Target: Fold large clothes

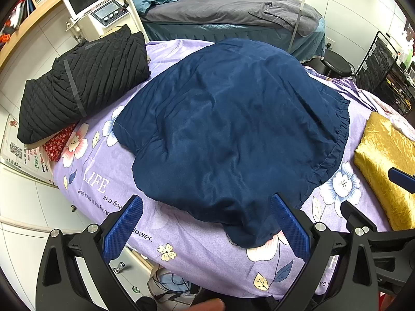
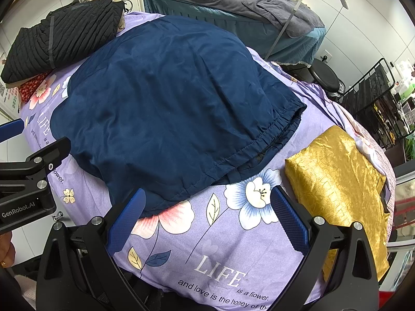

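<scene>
A large navy blue garment (image 1: pixel 228 129) lies spread over the purple floral bed sheet (image 1: pixel 181 248), its elastic hem to the right. It also shows in the right wrist view (image 2: pixel 166 103). My left gripper (image 1: pixel 206 225) is open and empty above the garment's near corner. My right gripper (image 2: pixel 207 215) is open and empty over the bare sheet (image 2: pixel 233 254), just in front of the garment's near hem. The right gripper also shows at the right edge of the left wrist view (image 1: pixel 373 199).
A folded black quilted jacket (image 1: pixel 83 83) sits at the far left on a red patterned cloth (image 1: pixel 58 142). A folded gold fabric (image 2: pixel 337 189) lies at the right. Behind stand a grey bed (image 1: pixel 233 10), a white machine (image 1: pixel 98 7), a black stool (image 1: pixel 337 64) and a black rack (image 1: pixel 384 77).
</scene>
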Demonstrator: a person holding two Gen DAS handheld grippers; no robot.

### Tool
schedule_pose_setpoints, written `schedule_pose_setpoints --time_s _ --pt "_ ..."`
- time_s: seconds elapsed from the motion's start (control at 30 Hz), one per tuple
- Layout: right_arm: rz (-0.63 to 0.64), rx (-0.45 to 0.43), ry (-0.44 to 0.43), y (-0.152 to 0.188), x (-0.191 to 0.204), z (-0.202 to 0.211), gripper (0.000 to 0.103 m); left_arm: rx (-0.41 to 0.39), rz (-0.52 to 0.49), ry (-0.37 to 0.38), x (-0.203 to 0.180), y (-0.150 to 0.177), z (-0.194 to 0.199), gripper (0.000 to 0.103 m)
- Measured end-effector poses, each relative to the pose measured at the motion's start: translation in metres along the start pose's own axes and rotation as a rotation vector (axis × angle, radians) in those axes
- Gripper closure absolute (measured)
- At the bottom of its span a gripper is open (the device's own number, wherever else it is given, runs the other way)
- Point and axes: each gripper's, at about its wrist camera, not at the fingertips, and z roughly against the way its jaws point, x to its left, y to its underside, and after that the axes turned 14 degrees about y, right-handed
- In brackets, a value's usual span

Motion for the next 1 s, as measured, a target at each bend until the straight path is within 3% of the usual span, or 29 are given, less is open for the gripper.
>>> schedule_pose_setpoints --time_s 1.0 --pt "0.0 0.004 -0.005 0.0031 0.0014 0.0011 0.008 0.005 0.005 0.007 0.0009 0.004 -0.002 0.006"
